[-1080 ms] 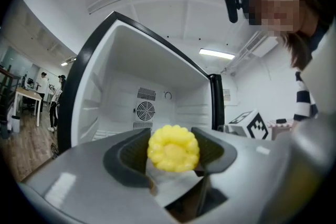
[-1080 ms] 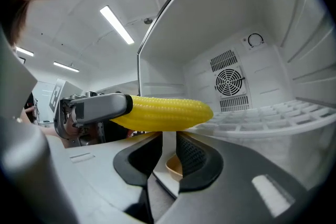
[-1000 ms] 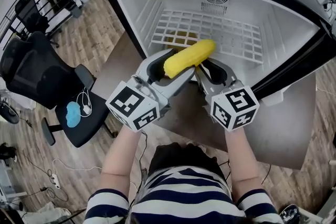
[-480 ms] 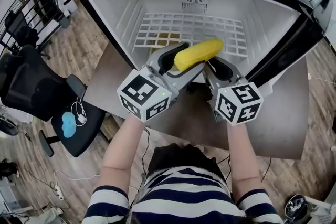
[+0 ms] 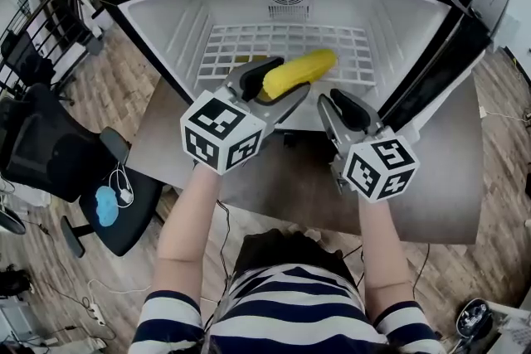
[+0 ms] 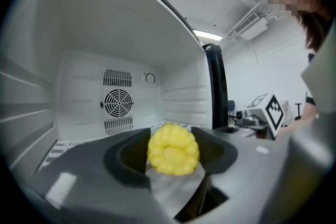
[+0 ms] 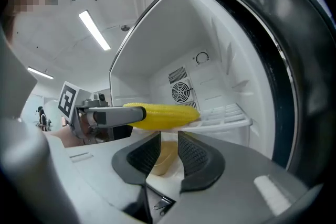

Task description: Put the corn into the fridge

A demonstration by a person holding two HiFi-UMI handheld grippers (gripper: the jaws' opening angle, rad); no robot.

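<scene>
The left gripper (image 5: 270, 87) jaws are clenched on one end of the corn (image 5: 299, 72), which is held level at the front edge of the wire shelf (image 5: 348, 54) in the open fridge (image 5: 398, 21). The right gripper (image 5: 332, 102) is just beside it over the counter (image 5: 431, 178), jaws slightly parted and empty.

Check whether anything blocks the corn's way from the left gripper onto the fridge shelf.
Nothing visible does. The fridge is open; the corn, clamped between the jaws of the left gripper, points over the wire shelf, bare ahead of it. The right gripper sits beside it, off that path.
</scene>
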